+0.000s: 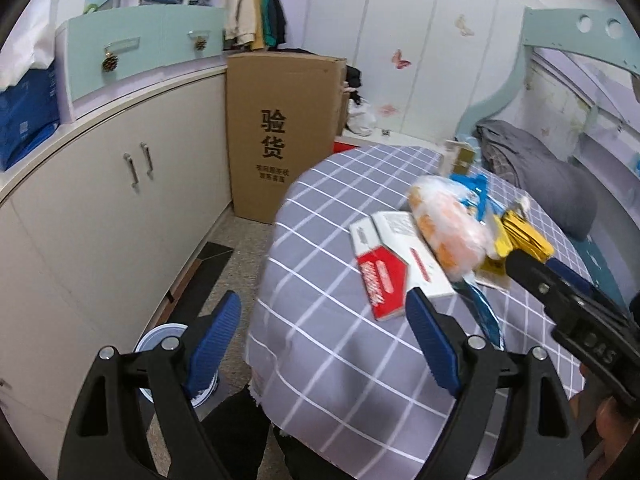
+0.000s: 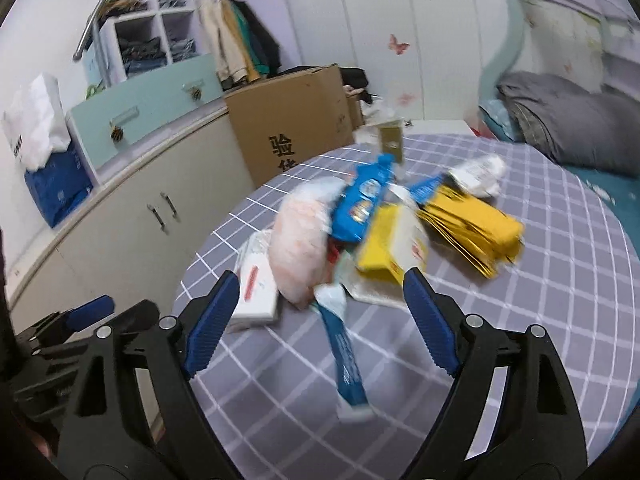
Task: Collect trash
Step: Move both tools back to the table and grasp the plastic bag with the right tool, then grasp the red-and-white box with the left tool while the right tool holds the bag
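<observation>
a home bedroom: a bed [image 1: 320, 280] under a grey checked sheet with a grey pillow [image 2: 572, 132] at its head, white wardrobe doors [image 1: 400, 20] stuck with butterfly decals [image 1: 401, 59], hanging clothes [image 1: 256, 4], cubby shelves of folded jeans [image 2: 144, 54], low white cabinets [image 1: 120, 184] and a tall cardboard box [image 1: 276, 132].

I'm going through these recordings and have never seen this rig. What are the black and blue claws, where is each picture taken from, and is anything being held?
There is no robot: a person carries two hand-held clamps, each with a fisheye camera looking along its blue fingers. The left gripper and the right gripper both stand open and empty. On the checked bedspread lies a trash pile: a white and red box, a pale plastic bag, blue wrappers and yellow packets. A small bin stands on the floor by the bed.
</observation>
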`<state>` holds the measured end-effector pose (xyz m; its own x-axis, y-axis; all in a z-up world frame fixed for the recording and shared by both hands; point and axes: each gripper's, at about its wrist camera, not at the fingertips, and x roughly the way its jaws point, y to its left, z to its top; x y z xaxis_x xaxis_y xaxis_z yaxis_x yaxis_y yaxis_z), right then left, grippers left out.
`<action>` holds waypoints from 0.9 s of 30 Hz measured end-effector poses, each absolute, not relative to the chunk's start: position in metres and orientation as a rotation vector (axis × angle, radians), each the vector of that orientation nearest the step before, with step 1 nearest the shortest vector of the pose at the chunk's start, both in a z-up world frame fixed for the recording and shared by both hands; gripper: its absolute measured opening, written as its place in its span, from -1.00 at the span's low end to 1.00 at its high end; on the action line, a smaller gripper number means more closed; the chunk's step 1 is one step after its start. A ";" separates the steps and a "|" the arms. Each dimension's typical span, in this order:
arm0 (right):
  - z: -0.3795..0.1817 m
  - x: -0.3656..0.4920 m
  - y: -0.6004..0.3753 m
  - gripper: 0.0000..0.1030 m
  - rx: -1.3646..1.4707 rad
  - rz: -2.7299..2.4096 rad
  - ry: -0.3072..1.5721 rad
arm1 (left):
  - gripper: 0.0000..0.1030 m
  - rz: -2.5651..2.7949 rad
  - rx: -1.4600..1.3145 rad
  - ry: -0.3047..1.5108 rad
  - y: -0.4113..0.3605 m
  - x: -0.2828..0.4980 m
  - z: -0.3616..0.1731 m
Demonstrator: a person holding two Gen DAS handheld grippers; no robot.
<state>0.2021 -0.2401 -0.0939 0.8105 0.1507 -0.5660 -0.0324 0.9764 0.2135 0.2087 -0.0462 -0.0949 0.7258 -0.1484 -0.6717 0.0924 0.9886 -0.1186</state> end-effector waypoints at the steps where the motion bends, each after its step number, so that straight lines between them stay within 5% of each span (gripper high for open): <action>1: -0.095 0.210 -0.236 0.60 0.185 0.096 0.627 | 0.60 -0.123 -0.088 0.749 -0.042 0.212 -0.095; 5: -0.106 0.239 -0.229 0.49 0.164 0.090 0.692 | 0.60 -0.115 -0.096 0.759 -0.038 0.220 -0.097; 7: -0.114 0.252 -0.231 0.03 0.199 0.145 0.739 | 0.60 -0.123 -0.093 0.766 -0.041 0.223 -0.100; 8: -0.116 0.253 -0.232 -0.44 0.205 0.157 0.745 | 0.60 -0.133 -0.093 0.775 -0.044 0.225 -0.102; 27: -0.099 0.211 -0.273 -0.47 0.249 0.081 0.579 | 0.69 -0.227 -0.175 0.948 -0.112 0.283 -0.137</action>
<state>0.2113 -0.2727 -0.0989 0.8350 0.1451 -0.5308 -0.0061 0.9670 0.2548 0.2833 -0.1118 -0.1375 0.5624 -0.2677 -0.7823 0.1152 0.9623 -0.2465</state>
